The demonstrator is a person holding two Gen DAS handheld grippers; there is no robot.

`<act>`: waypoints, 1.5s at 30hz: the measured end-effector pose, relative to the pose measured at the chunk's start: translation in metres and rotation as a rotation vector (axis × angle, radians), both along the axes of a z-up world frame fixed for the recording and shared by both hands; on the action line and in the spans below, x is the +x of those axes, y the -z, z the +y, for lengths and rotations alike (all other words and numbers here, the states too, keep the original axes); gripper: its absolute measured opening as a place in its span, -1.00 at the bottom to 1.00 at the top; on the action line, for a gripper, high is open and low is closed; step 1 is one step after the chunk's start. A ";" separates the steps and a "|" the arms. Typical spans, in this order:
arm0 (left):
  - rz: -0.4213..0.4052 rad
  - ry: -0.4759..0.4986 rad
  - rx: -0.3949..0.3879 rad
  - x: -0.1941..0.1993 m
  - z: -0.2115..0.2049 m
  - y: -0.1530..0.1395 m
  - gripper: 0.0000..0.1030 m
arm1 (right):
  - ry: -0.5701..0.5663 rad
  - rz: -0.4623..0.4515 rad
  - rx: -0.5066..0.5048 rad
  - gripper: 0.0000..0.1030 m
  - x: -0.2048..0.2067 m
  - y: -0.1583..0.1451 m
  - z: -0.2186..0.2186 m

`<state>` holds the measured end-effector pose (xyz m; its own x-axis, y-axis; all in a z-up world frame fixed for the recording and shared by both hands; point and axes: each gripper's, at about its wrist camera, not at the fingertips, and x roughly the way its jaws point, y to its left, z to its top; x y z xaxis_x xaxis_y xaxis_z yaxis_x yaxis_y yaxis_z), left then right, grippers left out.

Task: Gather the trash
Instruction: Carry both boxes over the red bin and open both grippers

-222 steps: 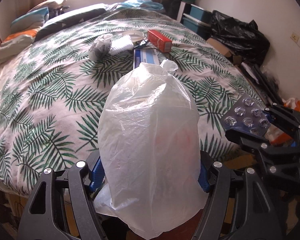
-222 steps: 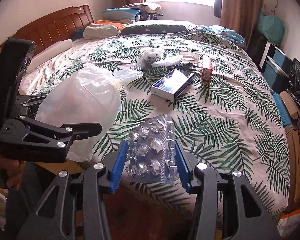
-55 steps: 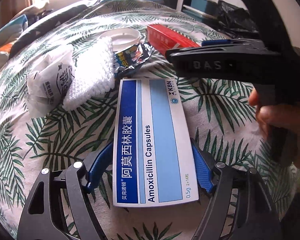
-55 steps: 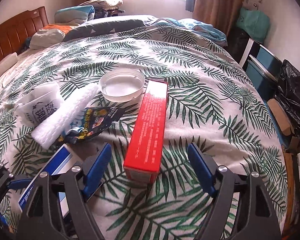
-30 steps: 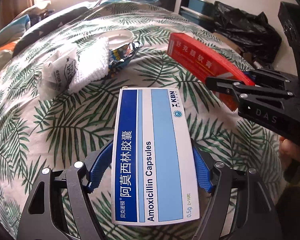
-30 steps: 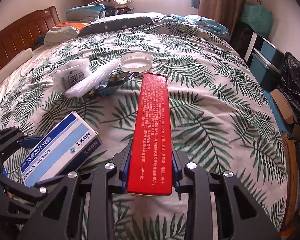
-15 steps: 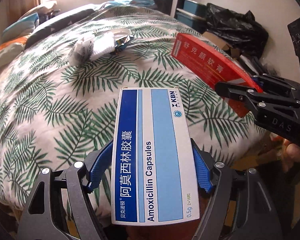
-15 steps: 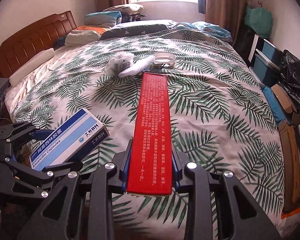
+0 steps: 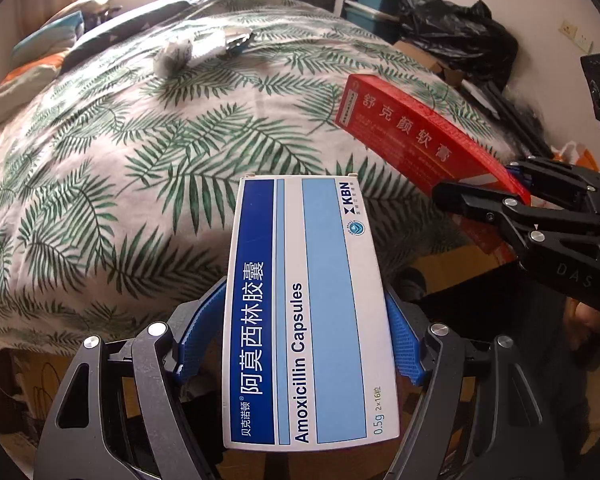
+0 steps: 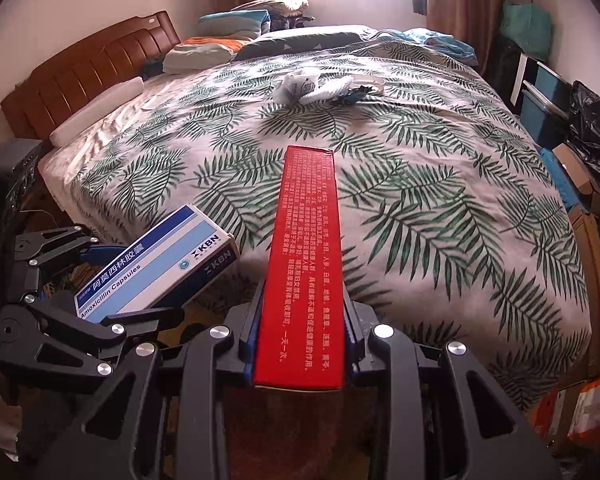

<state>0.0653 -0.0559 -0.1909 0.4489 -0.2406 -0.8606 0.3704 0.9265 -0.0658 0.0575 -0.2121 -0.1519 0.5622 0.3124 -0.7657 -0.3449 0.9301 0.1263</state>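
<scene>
Off the foot of the bed, the left hand-held gripper clamps the blue-and-white capsule box, while beside it the right hand-held gripper pinches the long red box.

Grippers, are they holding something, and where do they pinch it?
Yes, both. The left gripper pinches the blue and white Amoxicillin box by its long side edges, near its back end. The right gripper pinches the red box the same way.
</scene>
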 end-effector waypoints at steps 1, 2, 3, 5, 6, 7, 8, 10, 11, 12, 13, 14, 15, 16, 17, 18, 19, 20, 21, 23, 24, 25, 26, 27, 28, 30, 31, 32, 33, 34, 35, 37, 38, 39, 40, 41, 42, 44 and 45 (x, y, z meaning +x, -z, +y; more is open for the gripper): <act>0.008 -0.001 0.002 -0.006 0.002 0.004 0.42 | -0.005 0.010 0.000 -0.40 -0.007 0.004 0.001; 0.020 -0.002 0.002 -0.012 0.003 0.009 0.42 | -0.009 0.018 -0.002 -0.40 -0.012 0.008 0.002; 0.031 -0.002 0.005 -0.015 0.003 0.013 0.42 | -0.013 0.031 -0.004 -0.40 -0.019 0.013 0.004; 0.054 -0.002 0.013 -0.022 0.004 0.025 0.42 | -0.020 0.052 -0.007 -0.40 -0.027 0.022 0.006; 0.068 -0.003 0.015 -0.027 0.005 0.031 0.42 | -0.024 0.065 -0.009 -0.40 -0.032 0.028 0.007; 0.081 -0.004 0.017 -0.030 0.005 0.037 0.42 | -0.028 0.077 -0.012 -0.40 -0.036 0.033 0.008; 0.096 -0.004 0.020 -0.034 0.005 0.045 0.42 | -0.032 0.087 -0.015 -0.40 -0.039 0.037 0.008; 0.120 -0.002 0.029 -0.039 0.005 0.057 0.42 | -0.041 0.111 -0.021 -0.40 -0.045 0.048 0.011; 0.133 -0.002 0.033 -0.041 0.005 0.063 0.42 | -0.045 0.121 -0.025 -0.40 -0.047 0.052 0.012; 0.146 -0.001 0.038 -0.043 0.005 0.069 0.42 | -0.051 0.135 -0.029 -0.40 -0.050 0.057 0.013; 0.157 -0.001 0.042 -0.044 0.005 0.075 0.42 | -0.056 0.148 -0.033 -0.40 -0.052 0.062 0.014; 0.169 -0.001 0.046 -0.045 0.005 0.080 0.42 | -0.063 0.165 -0.037 -0.40 -0.055 0.068 0.016; 0.181 -0.001 0.048 -0.046 0.005 0.086 0.42 | -0.068 0.177 -0.043 -0.40 -0.057 0.073 0.017; 0.192 -0.001 0.053 -0.046 0.005 0.091 0.42 | -0.074 0.191 -0.049 -0.40 -0.059 0.079 0.018; 0.204 0.000 0.059 -0.047 0.005 0.097 0.42 | -0.079 0.210 -0.053 -0.40 -0.060 0.086 0.020; 0.218 0.003 0.064 -0.047 0.004 0.103 0.42 | -0.082 0.224 -0.057 -0.40 -0.060 0.091 0.020; 0.231 0.006 0.072 -0.047 0.004 0.109 0.42 | -0.085 0.240 -0.064 -0.40 -0.060 0.098 0.021; 0.243 0.008 0.078 -0.046 0.005 0.113 0.42 | -0.088 0.255 -0.069 -0.40 -0.060 0.104 0.022; 0.256 0.010 0.084 -0.046 0.005 0.119 0.42 | -0.092 0.270 -0.074 -0.40 -0.060 0.110 0.023; 0.285 0.015 0.093 -0.045 0.005 0.130 0.42 | -0.100 0.303 -0.090 -0.40 -0.059 0.123 0.025; 0.301 0.019 0.097 -0.044 0.004 0.137 0.42 | -0.104 0.316 -0.097 -0.40 -0.059 0.129 0.025; 0.317 0.021 0.102 -0.044 0.003 0.143 0.42 | -0.107 0.330 -0.104 -0.40 -0.058 0.134 0.026; 0.338 0.023 0.107 -0.042 0.003 0.151 0.42 | -0.110 0.345 -0.111 -0.40 -0.057 0.141 0.027; 0.363 0.025 0.108 -0.041 0.002 0.160 0.42 | -0.112 0.358 -0.119 -0.40 -0.057 0.146 0.027; 0.386 0.025 0.108 -0.040 0.003 0.169 0.42 | -0.114 0.372 -0.127 -0.40 -0.056 0.152 0.028; 0.422 0.022 0.123 -0.037 0.002 0.184 0.42 | -0.114 0.404 -0.138 -0.40 -0.053 0.165 0.028; 0.439 0.021 0.128 -0.035 0.002 0.190 0.42 | -0.114 0.416 -0.143 -0.40 -0.052 0.171 0.028; 0.452 0.019 0.128 -0.034 0.002 0.194 0.42 | -0.114 0.430 -0.150 -0.40 -0.051 0.178 0.028; 0.464 0.018 0.131 -0.032 0.002 0.199 0.42 | -0.115 0.443 -0.154 -0.40 -0.051 0.183 0.028; 0.469 0.018 0.132 -0.031 0.002 0.202 0.43 | -0.116 0.454 -0.157 -0.40 -0.051 0.188 0.029; 0.475 0.018 0.134 -0.030 0.002 0.204 0.43 | -0.118 0.467 -0.162 -0.40 -0.051 0.193 0.029; 0.483 0.019 0.137 -0.029 0.001 0.209 0.42 | -0.120 0.487 -0.167 -0.40 -0.049 0.201 0.030; 0.487 0.019 0.140 -0.028 0.001 0.211 0.42 | -0.121 0.497 -0.169 -0.40 -0.048 0.204 0.031; 0.491 0.019 0.140 -0.026 0.003 0.215 0.42 | -0.123 0.506 -0.172 -0.40 -0.047 0.208 0.031; 0.493 0.018 0.141 -0.026 0.003 0.216 0.43 | -0.124 0.514 -0.173 -0.40 -0.046 0.211 0.032; 0.495 0.018 0.142 -0.026 0.003 0.217 0.43 | -0.125 0.522 -0.175 -0.40 -0.046 0.214 0.032; 0.498 0.018 0.140 -0.026 0.004 0.218 0.43 | -0.127 0.527 -0.176 -0.40 -0.044 0.216 0.031; 0.503 0.013 0.136 -0.024 0.006 0.220 0.44 | -0.132 0.539 -0.180 -0.40 -0.044 0.219 0.033; 0.506 0.010 0.131 -0.023 0.006 0.221 0.46 | -0.135 0.544 -0.183 -0.40 -0.043 0.222 0.033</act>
<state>0.0425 -0.0504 -0.4116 -0.0327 -0.1187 -0.9924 0.3308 0.9357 -0.1228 0.0150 -0.1795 -0.3739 0.0383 0.1892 -0.9812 -0.3926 0.9058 0.1594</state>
